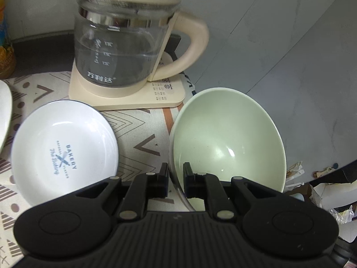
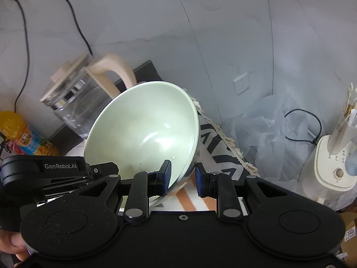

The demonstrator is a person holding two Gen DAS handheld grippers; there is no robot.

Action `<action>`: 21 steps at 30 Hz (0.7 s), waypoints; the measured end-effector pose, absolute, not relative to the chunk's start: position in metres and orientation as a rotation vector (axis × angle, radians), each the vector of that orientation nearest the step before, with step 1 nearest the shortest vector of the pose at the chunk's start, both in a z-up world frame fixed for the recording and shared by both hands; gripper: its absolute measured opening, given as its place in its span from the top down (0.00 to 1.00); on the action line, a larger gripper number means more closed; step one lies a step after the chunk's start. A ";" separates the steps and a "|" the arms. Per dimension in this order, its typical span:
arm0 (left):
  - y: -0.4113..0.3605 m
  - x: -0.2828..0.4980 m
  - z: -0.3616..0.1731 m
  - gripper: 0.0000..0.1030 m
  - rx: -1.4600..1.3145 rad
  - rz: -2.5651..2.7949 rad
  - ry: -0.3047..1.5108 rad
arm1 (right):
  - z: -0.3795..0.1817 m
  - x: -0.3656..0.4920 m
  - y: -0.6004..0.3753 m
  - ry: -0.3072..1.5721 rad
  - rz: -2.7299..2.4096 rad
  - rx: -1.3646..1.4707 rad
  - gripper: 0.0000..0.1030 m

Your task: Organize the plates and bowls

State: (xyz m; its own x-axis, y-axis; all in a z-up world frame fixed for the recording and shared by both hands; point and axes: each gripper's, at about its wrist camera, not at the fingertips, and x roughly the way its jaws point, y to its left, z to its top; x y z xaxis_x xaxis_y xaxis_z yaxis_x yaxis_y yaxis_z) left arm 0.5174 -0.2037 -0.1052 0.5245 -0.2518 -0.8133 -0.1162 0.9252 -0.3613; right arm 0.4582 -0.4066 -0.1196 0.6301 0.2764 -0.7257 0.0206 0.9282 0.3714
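Observation:
A pale green bowl [image 1: 225, 138] is tilted on its side at the table's right edge. My left gripper [image 1: 175, 174] is shut on its near rim, one finger inside, one outside. In the right wrist view the same bowl [image 2: 142, 131] sits between my right gripper's [image 2: 183, 176] fingers; the left finger is inside the rim, the right finger stands apart from the bowl's outer wall, so it is open. The left gripper's body [image 2: 44, 174] shows at the left there. A white "BAKERY" plate [image 1: 64, 149] lies on the patterned cloth, left of the bowl.
A glass kettle [image 1: 125, 44] on a cream base [image 1: 127, 93] stands behind the dishes. Another white dish edge [image 1: 4, 109] shows at far left. An orange bottle [image 2: 24, 136] stands at left. A white appliance [image 2: 334, 167] and plastic sheeting [image 2: 267, 129] are beyond the table's right edge.

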 end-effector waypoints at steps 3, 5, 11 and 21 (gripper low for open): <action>-0.197 0.504 -0.097 0.89 -0.401 -0.091 1.013 | -0.110 0.446 -0.403 0.863 0.150 0.366 0.78; -0.193 0.496 -0.093 0.89 -0.396 -0.093 1.005 | -0.104 0.438 -0.401 0.855 0.149 0.370 0.78; -0.178 0.469 -0.084 0.89 -0.398 -0.091 0.999 | -0.090 0.412 -0.389 0.836 0.156 0.360 0.77; -0.163 0.437 -0.077 0.89 -0.391 -0.096 0.994 | -0.082 0.378 -0.371 0.821 0.154 0.351 0.77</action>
State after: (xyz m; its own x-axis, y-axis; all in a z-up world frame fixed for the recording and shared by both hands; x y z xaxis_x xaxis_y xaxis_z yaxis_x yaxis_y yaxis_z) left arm 0.4375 -0.1631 -0.0769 0.5474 -0.2549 -0.7971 -0.0980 0.9264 -0.3635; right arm 0.3780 -0.3706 -0.0820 0.6746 0.2680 -0.6878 0.0006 0.9315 0.3636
